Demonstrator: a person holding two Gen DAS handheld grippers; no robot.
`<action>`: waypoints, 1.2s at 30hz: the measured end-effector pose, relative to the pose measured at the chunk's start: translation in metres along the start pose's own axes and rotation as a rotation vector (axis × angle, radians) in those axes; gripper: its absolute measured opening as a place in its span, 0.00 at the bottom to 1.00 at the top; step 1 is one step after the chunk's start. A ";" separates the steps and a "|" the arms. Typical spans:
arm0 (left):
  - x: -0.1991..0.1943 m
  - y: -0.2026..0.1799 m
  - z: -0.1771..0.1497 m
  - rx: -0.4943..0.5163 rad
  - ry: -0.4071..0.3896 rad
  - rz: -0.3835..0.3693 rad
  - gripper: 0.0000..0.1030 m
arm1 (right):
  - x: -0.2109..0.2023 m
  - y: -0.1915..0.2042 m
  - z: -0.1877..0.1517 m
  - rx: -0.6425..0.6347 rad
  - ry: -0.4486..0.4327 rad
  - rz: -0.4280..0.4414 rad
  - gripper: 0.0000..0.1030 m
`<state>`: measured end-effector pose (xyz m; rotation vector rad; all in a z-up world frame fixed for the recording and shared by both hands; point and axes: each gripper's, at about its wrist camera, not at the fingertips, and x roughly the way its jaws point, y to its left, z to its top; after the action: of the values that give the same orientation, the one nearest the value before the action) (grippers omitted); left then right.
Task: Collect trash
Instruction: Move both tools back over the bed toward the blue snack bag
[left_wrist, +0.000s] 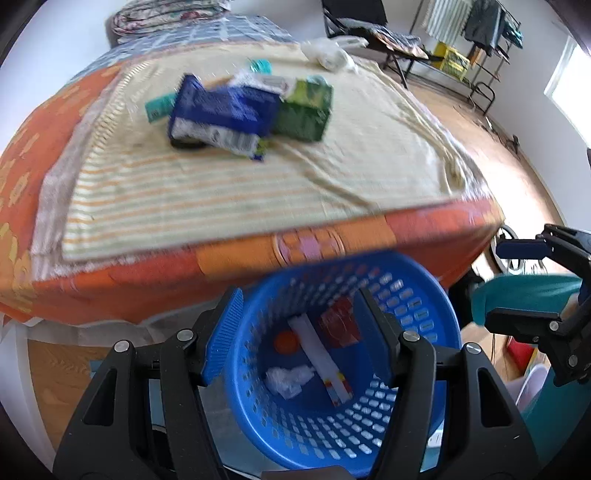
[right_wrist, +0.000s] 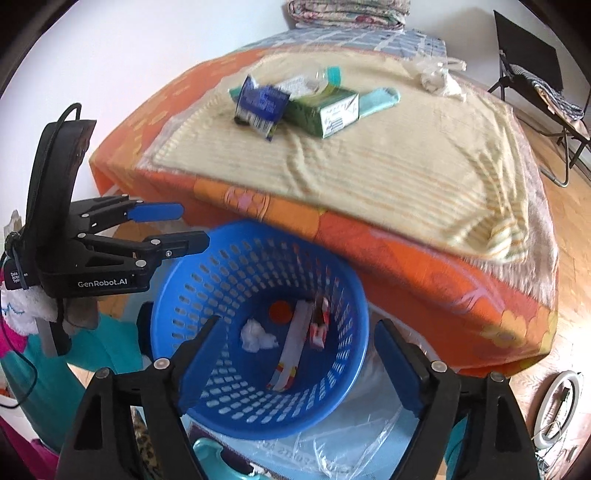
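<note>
Left gripper (left_wrist: 299, 332): jaws spread, nothing between them. Directly below and between the jaws stands the blue basket (left_wrist: 417, 295), perforated wall, its near rim cut off by the lower frame edge. Inside it, left to right: an orange disc (left_wrist: 286, 341), a crumpled white wad (left_wrist: 286, 380), a long white strip (left_wrist: 319, 362) with coloured print at its near end, and a red packet (left_wrist: 340, 325). The packet's label cannot be read.

Beyond the jaws lies the bed (left_wrist: 221, 258), orange cover with a striped cloth (left_wrist: 221, 192) spread on top. On the cloth, well apart from the jaws, sits a pile of trash, blurred: a teal item at left, partly hidden; a blue wrapper (left_wrist: 221, 110); a green box (left_wrist: 304, 110) touching it on the right. A dark object under the wrapper is mostly hidden. Further back, a clear plastic bundle, indistinct.

Right gripper (right_wrist: 295, 358): jaws spread wide, empty, with the basket just below them. In the left wrist view this gripper appears at the right edge, cut off, and a teal shape shows between its fingers; whether that lies behind them cannot be told. In the right wrist view the left gripper shows at far left, jaws apart. Clear plastic film (right_wrist: 332, 446) lies beneath the basket, partly hidden.
</note>
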<state>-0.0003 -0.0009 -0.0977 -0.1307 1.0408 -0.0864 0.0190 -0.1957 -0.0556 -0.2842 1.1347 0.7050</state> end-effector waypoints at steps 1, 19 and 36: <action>-0.002 0.002 0.004 -0.009 -0.007 0.003 0.62 | -0.002 -0.001 0.005 0.001 -0.011 -0.002 0.83; -0.009 0.069 0.105 -0.265 -0.106 0.057 0.75 | 0.004 -0.036 0.115 -0.007 -0.217 0.025 0.92; 0.036 0.094 0.148 -0.456 -0.055 0.092 0.75 | 0.044 -0.033 0.164 -0.213 -0.255 0.041 0.98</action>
<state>0.1465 0.0972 -0.0692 -0.4952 0.9959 0.2391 0.1704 -0.1151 -0.0316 -0.3416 0.8263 0.8749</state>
